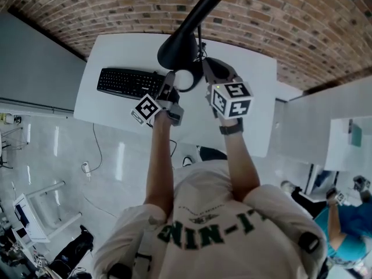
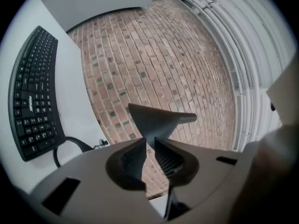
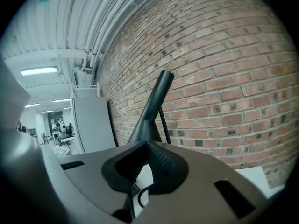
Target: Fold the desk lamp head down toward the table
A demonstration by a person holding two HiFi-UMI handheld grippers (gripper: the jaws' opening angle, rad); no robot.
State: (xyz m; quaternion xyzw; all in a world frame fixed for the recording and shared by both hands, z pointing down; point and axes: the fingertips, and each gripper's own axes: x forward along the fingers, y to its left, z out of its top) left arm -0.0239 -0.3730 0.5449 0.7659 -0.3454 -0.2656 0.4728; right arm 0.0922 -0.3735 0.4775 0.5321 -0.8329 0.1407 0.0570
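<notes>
Fold barely begun: lamp head [image 1: 178,46] stands raised over the desk [image 1: 125,51], left tongs [image 2: 150,140] narrow, nipping its lower edge, right tongs [image 3: 146,144] closed empty beside the stem [image 3: 164,125]; next likely needs a steady downward pull without tipping it.

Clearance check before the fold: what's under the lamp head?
White table and a black loop by the keyboard; directly beneath, the lamp head covers the surface.
</notes>
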